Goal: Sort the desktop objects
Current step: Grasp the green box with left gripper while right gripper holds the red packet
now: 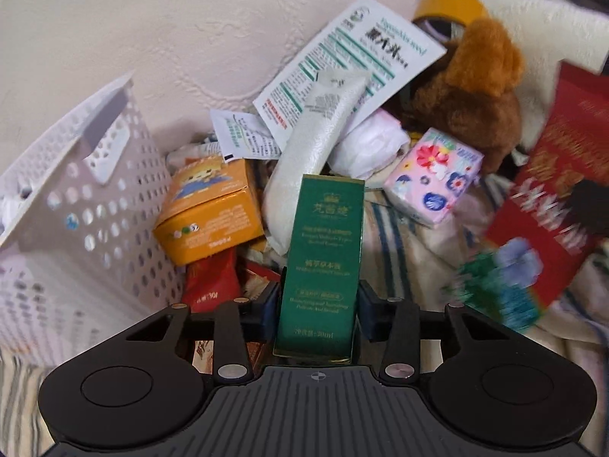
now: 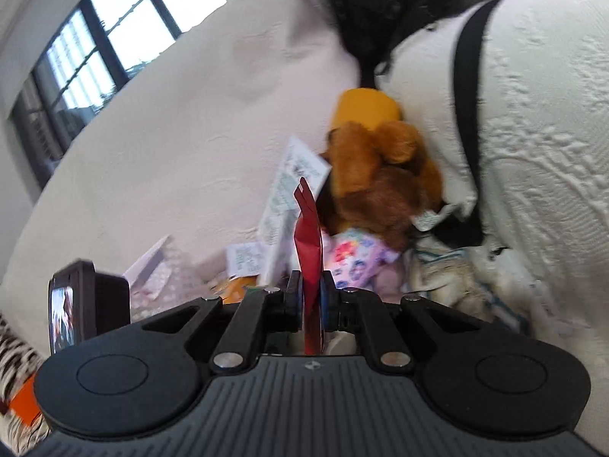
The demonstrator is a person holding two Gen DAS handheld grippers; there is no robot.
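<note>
Left gripper (image 1: 319, 306) pinches green box (image 1: 323, 251), right gripper (image 2: 313, 295) pinches red packet (image 2: 309, 243); basket (image 1: 76, 205) at nine o'clock, edge-held packet may slip.

Soft, even daylight fills both views, with only faint shadows. In the right wrist view the window (image 2: 87, 64) at far left is blown out to white. Fisheye distortion bends the edges and darkens the corners. The green box (image 1: 321, 262) is sharp, while the red packet (image 1: 552, 205) at right smears with motion blur. The plush toy (image 2: 380, 175) is softly blurred.
</note>
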